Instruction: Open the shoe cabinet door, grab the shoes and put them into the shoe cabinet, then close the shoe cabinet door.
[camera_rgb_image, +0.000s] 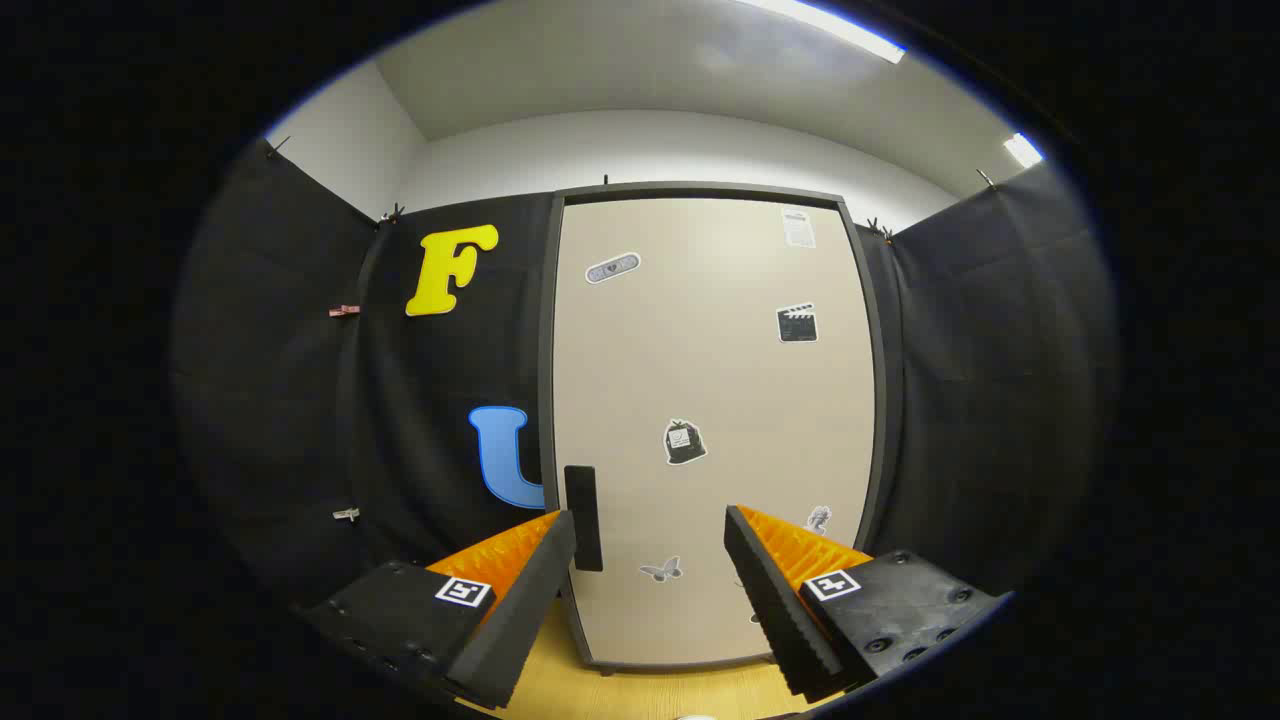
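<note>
We see the shoe cabinet door (715, 400) shut, upright, standing on the wooden floor (620, 690) just beyond the fingers. Its dark handle (583, 517) sits at the door's left edge, just ahead of the left fingertip; we cannot tell whether they touch. Stickers (685, 442) are scattered over the pale panel. The gripper (650, 525) has its fingers spread wide apart, holding nothing. Black cloth walls (980, 380) flank the cabinet on both sides; ceiling lights (840, 25) glow above.

Test booth, not a home: black cloth walls (960, 380) clipped up, beige stickered cabinet door (715, 400), strip ceiling lights (830, 25), wood-look floor (640, 690).
</note>
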